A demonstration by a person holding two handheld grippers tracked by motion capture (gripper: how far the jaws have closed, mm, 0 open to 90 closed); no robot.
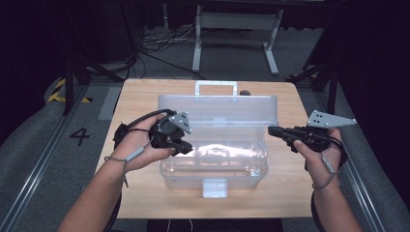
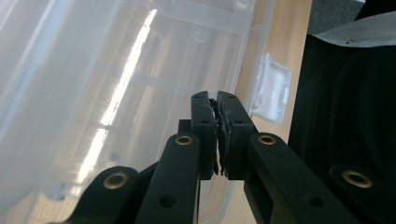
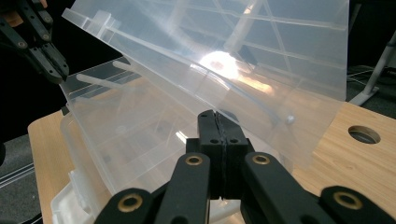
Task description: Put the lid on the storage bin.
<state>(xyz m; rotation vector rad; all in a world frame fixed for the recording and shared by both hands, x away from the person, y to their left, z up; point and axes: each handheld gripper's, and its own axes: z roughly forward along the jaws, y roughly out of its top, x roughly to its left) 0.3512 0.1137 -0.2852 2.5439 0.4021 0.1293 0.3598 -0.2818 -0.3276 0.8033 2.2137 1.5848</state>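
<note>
Two grippers flank a clear plastic storage box (image 1: 212,159) that sits at the middle of the tabletop (image 1: 140,96), its lid (image 1: 220,110) standing raised at the back with a carry handle at its top edge and a white latch (image 1: 214,188) hanging at the front wall, at six o'clock.

The left gripper (image 1: 186,149) sits at nine o'clock of the box, at the left front rim; in the left gripper view its jaws are pressed together with nothing between them but their own ragged pads. The right gripper (image 1: 271,130) rests at three o'clock, its tip just beside the lid's right end, jaws likewise fully closed and empty in the right gripper view. Whether either tip touches plastic I cannot tell.

The work in hand looks like moving the lid on its hinge. To do it well, I would push with the closed tips rather than pinch, since thin clear walls flex and slip. Keep both tips level at the lid's two ends so it swings evenly and does not twist. Move slowly near the end of travel, and hold the base down with one gripper if the light box starts to slide.

The tabletop is pale wood, with a round hole near the box seen in the right gripper view. Beyond it, at twelve o'clock, lie grey floor, tangled cables and a white metal frame; a painted "4" marks the floor at nine o'clock, and dark curtains close the sides.
</note>
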